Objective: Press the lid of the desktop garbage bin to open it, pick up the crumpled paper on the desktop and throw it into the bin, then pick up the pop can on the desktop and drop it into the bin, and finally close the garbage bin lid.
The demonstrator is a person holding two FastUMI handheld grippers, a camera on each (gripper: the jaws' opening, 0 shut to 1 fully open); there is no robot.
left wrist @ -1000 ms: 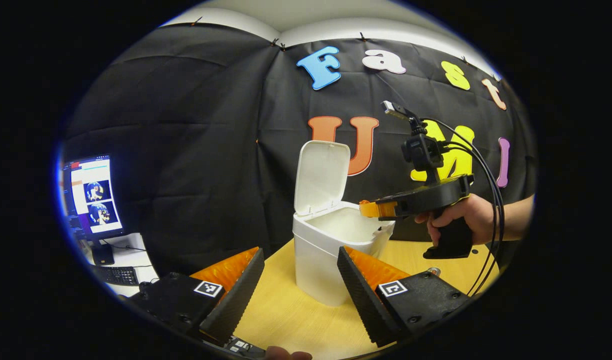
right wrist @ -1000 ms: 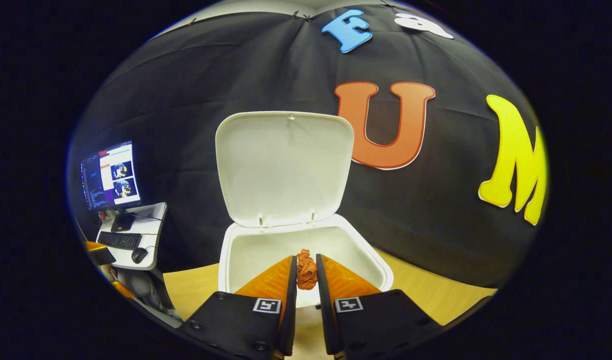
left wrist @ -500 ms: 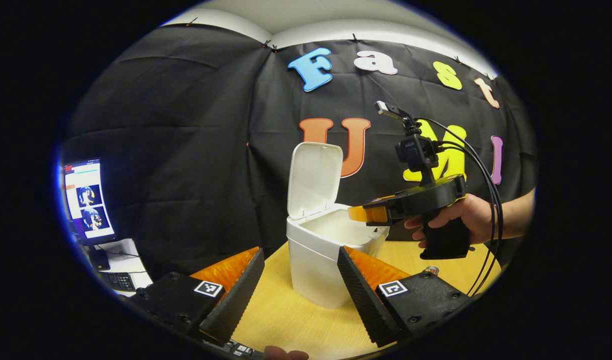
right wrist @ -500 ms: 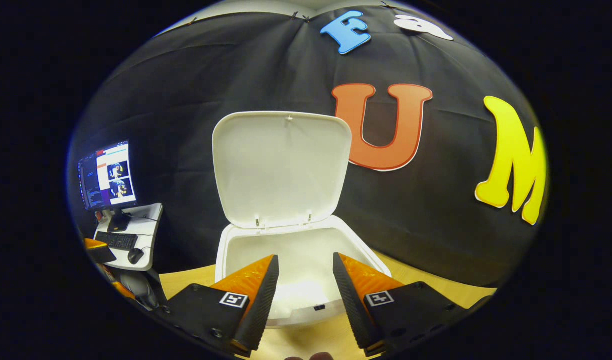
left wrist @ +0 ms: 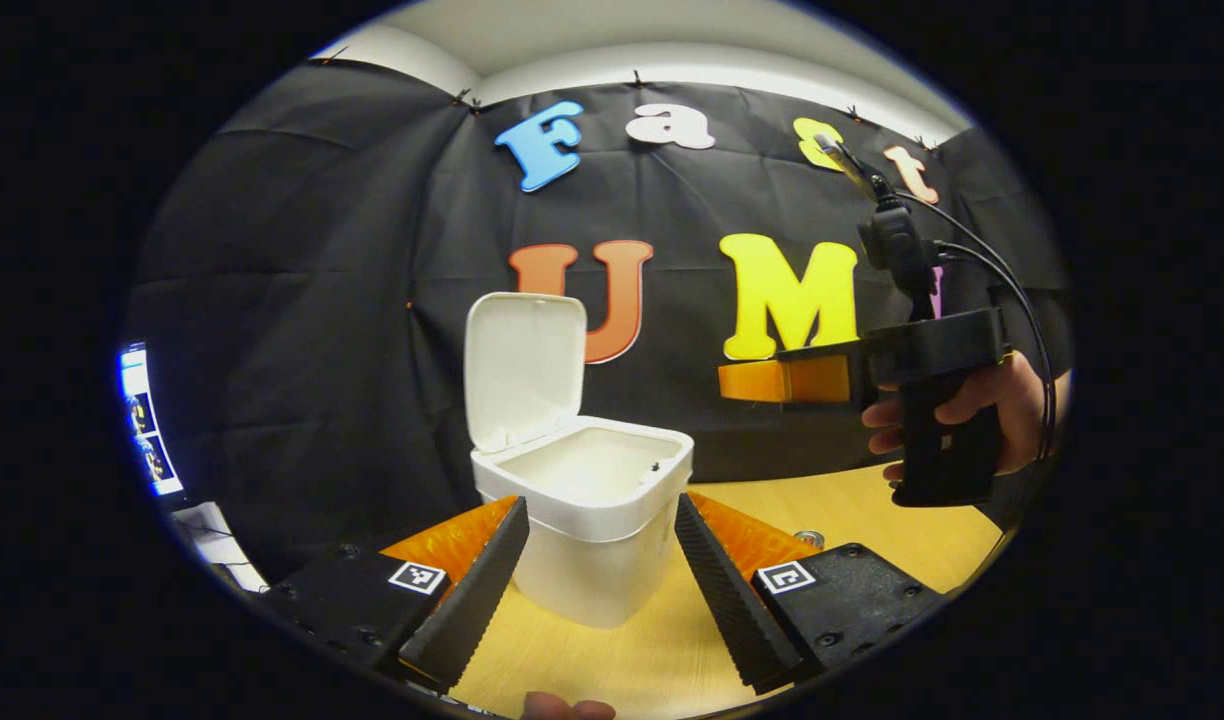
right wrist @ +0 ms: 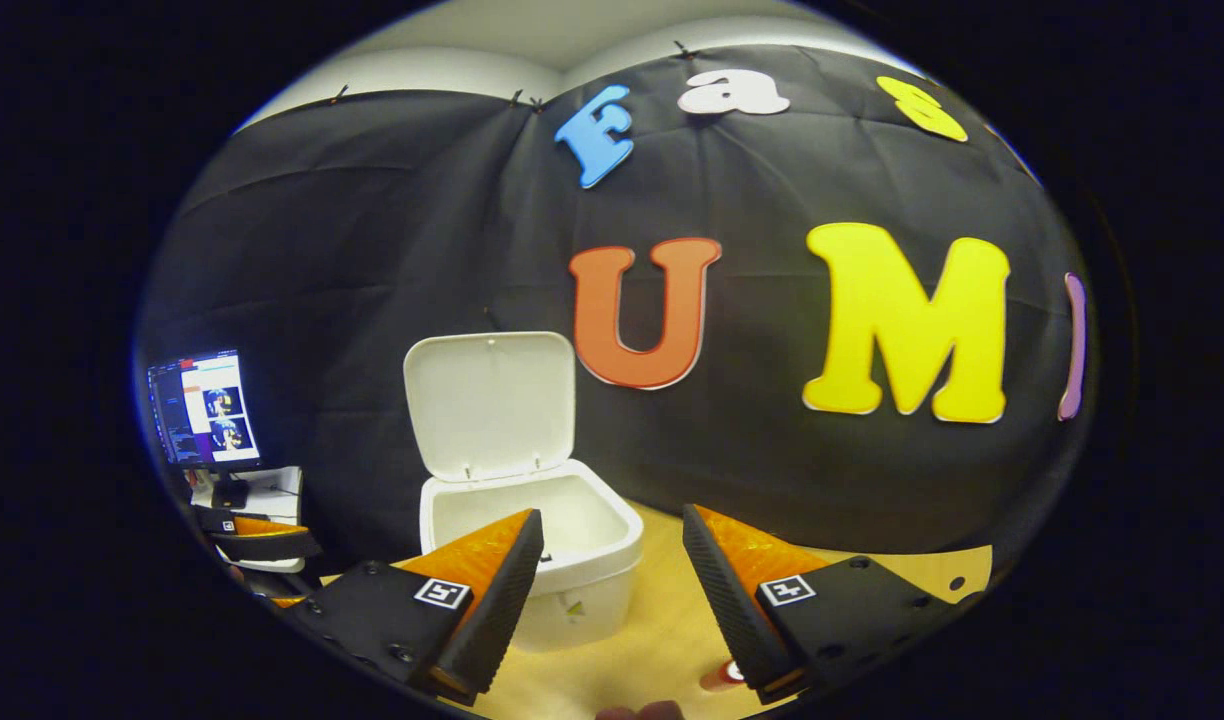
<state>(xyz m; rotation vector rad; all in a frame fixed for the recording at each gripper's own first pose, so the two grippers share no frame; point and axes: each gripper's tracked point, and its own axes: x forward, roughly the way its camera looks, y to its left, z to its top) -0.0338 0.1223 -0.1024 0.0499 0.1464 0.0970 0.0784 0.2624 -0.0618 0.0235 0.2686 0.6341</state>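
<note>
- White plastic desktop bin, hinged lid raised (upright), just ahead of left gripper, fingers apart, empty.
- Right gripper likewise spread, empty, bin ahead-left.

A black cloth wall is hung behind the wooden tabletop seen between the fingers. Above the cloth, a pale wall and ceiling are lit. Far left of the fingers, a lit monitor is set on a white desk.
</note>
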